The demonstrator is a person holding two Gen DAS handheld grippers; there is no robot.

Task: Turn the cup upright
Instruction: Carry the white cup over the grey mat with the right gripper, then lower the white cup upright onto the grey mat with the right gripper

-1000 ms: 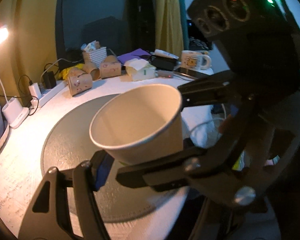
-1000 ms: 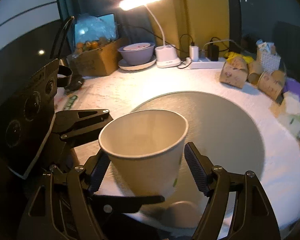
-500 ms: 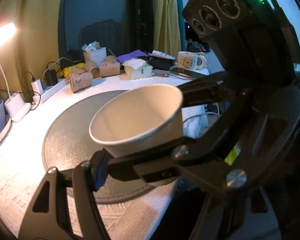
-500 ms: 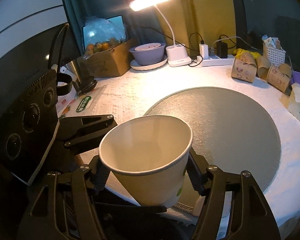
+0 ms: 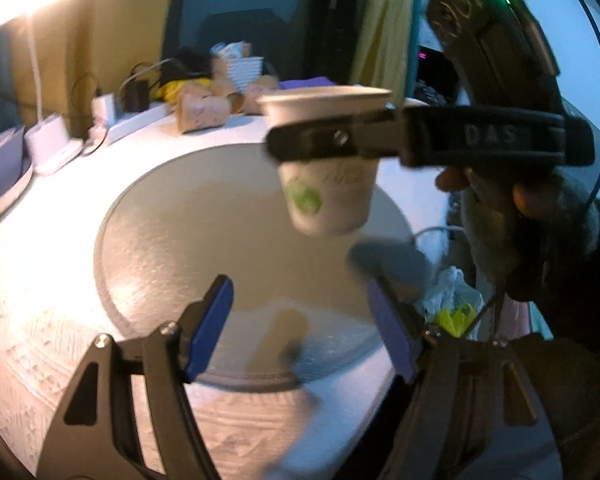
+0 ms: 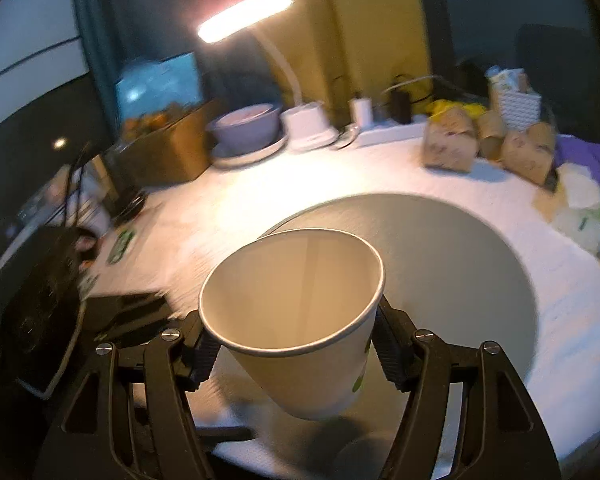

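step: cup (image 6: 300, 320) held mouth-up, airborne, clamped by R gripper (image 6: 292, 344) | L gripper (image 5: 300, 328) open, empty | next – cup to be lowered onto round mat (image 5: 188, 248), then released

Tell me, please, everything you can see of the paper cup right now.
The paper cup is white, tapered, with a rolled rim and a green print on its side. It looks empty; a seam runs down the inside wall. It is upright, mouth up, held in the air above the grey round mat, not touching it. The right gripper clamps it just below the rim, one finger on each side. The left gripper is open and clear of it.
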